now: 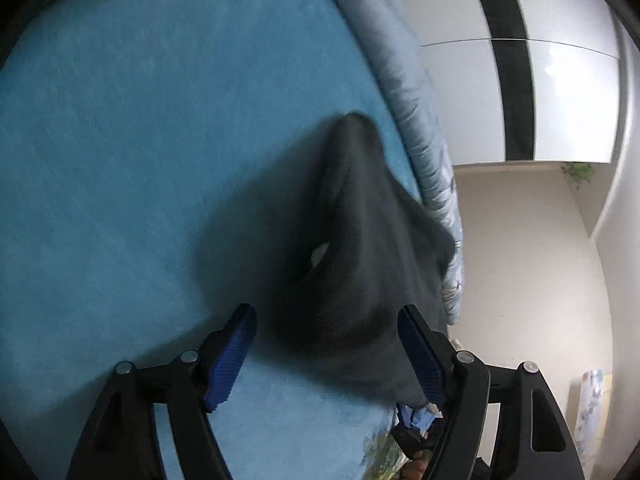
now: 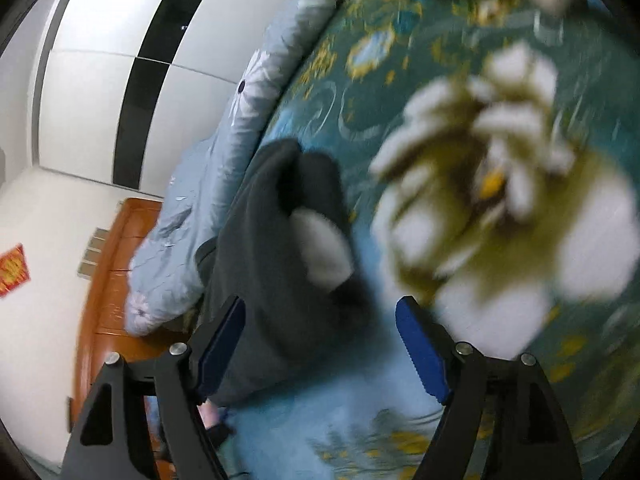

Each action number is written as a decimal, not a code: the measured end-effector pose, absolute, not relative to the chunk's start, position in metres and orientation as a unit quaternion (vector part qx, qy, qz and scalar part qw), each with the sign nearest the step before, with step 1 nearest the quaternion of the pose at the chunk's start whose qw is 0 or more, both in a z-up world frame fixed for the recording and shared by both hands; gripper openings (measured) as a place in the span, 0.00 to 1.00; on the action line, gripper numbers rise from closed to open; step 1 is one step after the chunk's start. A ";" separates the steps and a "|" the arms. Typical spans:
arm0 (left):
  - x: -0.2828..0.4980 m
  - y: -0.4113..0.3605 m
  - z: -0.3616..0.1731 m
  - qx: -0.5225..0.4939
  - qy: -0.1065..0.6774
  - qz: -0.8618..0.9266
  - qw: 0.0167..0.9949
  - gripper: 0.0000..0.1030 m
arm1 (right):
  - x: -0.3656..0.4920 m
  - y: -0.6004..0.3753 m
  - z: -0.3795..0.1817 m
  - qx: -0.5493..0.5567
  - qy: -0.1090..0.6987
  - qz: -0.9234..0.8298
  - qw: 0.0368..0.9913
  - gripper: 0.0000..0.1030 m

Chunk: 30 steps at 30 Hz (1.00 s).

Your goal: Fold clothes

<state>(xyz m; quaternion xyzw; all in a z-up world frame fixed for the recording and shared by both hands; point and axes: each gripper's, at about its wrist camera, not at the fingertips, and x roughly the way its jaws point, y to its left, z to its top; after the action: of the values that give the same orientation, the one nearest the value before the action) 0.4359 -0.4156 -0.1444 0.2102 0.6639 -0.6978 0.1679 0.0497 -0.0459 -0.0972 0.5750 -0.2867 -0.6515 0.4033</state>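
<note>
A dark grey garment [image 1: 360, 220] lies bunched on the blue blanket [image 1: 120, 120] of a bed, close to its edge. In the left wrist view my left gripper [image 1: 327, 310] is open, its blue pads [image 1: 232, 356] wide apart, with the near end of the garment lying loose between them. The right wrist view shows the same garment [image 2: 272, 240] with a white patch [image 2: 320, 248] on it. My right gripper [image 2: 322, 300] is also open. The cloth reaches past its left pad [image 2: 218, 344], and neither pad presses on it. Both views are blurred.
A pale blue flowered quilt [image 1: 420, 120] [image 2: 208, 208] is heaped along the bed's edge beside the garment. The blanket has a big flower print [image 2: 500, 200]. Beyond the bed stand a white wardrobe with a black stripe [image 1: 516, 60] [image 2: 120, 80] and a wooden surface [image 2: 112, 280].
</note>
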 end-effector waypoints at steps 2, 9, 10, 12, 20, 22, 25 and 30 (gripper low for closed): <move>0.428 -0.415 -0.143 0.201 0.663 -0.702 0.164 0.78 | 0.056 -0.059 -0.098 0.575 -0.286 -0.650 0.406 0.76; 0.421 -0.416 -0.145 0.174 0.656 -0.709 0.189 0.73 | 0.055 -0.078 -0.100 0.548 -0.338 -0.663 0.382 0.77; 0.422 -0.415 -0.145 0.173 0.656 -0.708 0.197 0.67 | 0.054 -0.076 -0.101 0.546 -0.350 -0.660 0.378 0.73; 0.421 -0.414 -0.146 0.169 0.662 -0.701 0.204 0.46 | 0.055 -0.074 -0.098 0.543 -0.357 -0.659 0.380 0.48; 0.451 -0.387 -0.114 0.174 0.634 -0.727 0.196 0.32 | 0.072 -0.066 -0.065 0.525 -0.330 -0.676 0.397 0.33; 0.469 -0.373 -0.110 0.181 0.624 -0.737 0.186 0.32 | 0.085 -0.055 -0.057 0.521 -0.318 -0.680 0.406 0.32; 0.501 -0.344 -0.110 0.200 0.610 -0.747 0.171 0.32 | 0.111 -0.026 -0.053 0.522 -0.305 -0.679 0.417 0.32; 0.529 -0.320 -0.130 0.212 0.613 -0.744 0.162 0.32 | 0.148 0.018 -0.065 0.521 -0.304 -0.677 0.421 0.32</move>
<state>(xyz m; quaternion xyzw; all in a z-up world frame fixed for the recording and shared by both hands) 0.5294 -0.3200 -0.1299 0.2119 0.6125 -0.7440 0.1622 0.1483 0.0180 -0.0655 0.5213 -0.3039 -0.6771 0.4212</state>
